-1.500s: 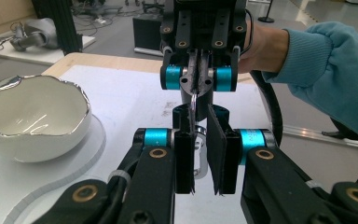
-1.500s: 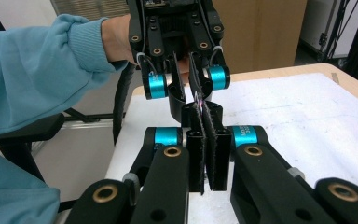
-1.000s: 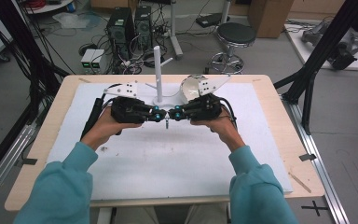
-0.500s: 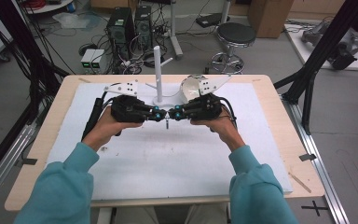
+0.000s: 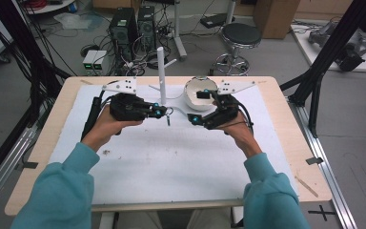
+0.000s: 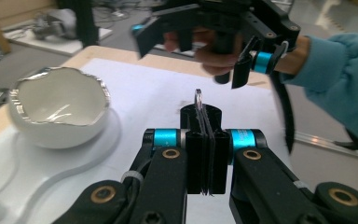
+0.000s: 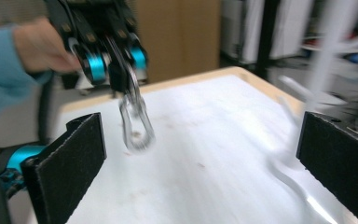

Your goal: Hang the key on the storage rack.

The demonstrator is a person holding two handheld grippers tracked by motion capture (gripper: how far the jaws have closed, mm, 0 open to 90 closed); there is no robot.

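Left gripper view—metal clip (image 6: 198,99) pinched between closed jaws.

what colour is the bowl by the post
White, with a jagged silvery rim; the bowl shows best in the left gripper view.

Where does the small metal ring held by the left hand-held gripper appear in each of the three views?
High view: the metal ring hangs mid-table at the left hand-held gripper tip.
Left gripper view: centre, poking above the shut jaws.
Right gripper view: upper left, dangling, blurred.
Shared landmark: the white mat.
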